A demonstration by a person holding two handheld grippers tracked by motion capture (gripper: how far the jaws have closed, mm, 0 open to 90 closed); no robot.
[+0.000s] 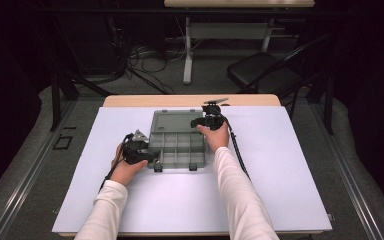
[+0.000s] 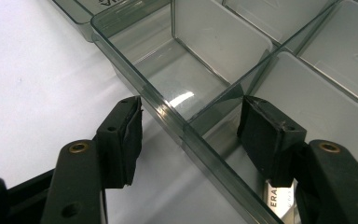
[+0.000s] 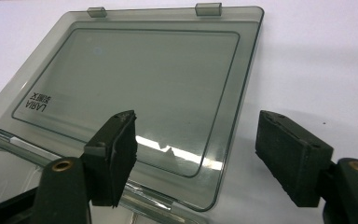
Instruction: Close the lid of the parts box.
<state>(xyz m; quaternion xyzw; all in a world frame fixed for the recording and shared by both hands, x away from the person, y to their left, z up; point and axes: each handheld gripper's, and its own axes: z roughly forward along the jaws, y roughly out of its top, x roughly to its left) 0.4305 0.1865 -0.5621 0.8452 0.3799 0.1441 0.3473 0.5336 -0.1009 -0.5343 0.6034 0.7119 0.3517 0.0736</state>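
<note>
- Two black hand-held grippers are in my hands over a smoky-grey transparent plastic organiser box (image 1: 177,150) that sits open near the middle of the white board (image 1: 280,190) covering the wooden table (image 1: 130,100), as the high view shows. Its flat lid (image 1: 172,121) lies folded back on the far side, flush on the board.
- From that same high view, my left gripper (image 1: 152,157) is at the box's near left corner, low against the outer wall, while my right gripper (image 1: 196,122) hangs above the far right part of the box, near where lid and tray meet. A black folding chair (image 1: 265,70) stands on the floor beyond the table.
- Looking along my left gripper (image 2: 189,126), its jaws stand apart and straddle the box's clear side wall (image 2: 168,114): one pad is outside over the white board, the other inside a compartment. Neither pad presses on the wall. Dividers split the tray into empty rectangular compartments, and a strip of printed label shows by the inner jaw.
- Looking along my right gripper (image 3: 196,154), its jaws are wide apart and grasp nothing. Between and behind them lies the open lid (image 3: 140,79), resting flat, with two small latch tabs on its far edge and printed lettering near one corner. One pad is over the lid's near edge by the hinge; the other is over bare white board just beside the lid's corner.
</note>
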